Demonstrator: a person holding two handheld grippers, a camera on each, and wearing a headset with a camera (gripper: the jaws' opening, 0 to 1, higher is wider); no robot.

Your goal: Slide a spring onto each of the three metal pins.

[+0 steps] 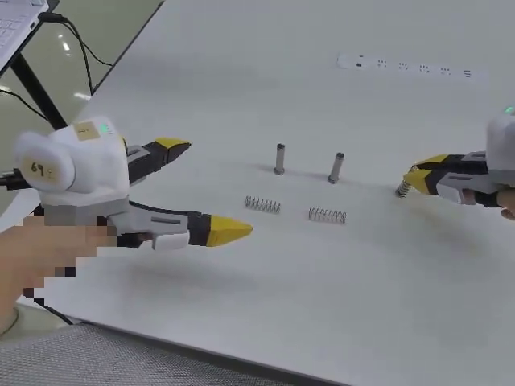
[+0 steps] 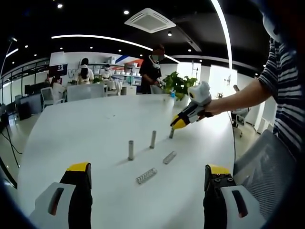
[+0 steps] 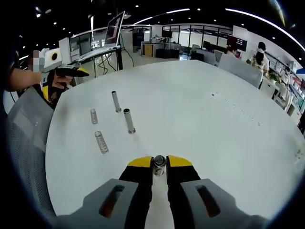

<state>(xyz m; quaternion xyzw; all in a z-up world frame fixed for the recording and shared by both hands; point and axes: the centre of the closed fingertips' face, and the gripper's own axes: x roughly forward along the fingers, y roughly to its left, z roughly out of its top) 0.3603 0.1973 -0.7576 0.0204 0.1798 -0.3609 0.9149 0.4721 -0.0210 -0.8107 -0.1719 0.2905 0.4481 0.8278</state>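
Two loose springs [image 1: 327, 215] lie flat on your side of the middle pin [image 1: 336, 167], one directly before it, one to its left, long axes running left-right. Your left gripper [image 1: 211, 186], jaws spread, hovers left of that pin and is likely the nearer hand. Your right gripper [image 1: 410, 183], right of it, is clenched on a third spring [image 3: 159, 165].

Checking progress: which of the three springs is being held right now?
The spring pinched in the right claw; the other two springs lie flat on the table, ungripped, near the bare pins.
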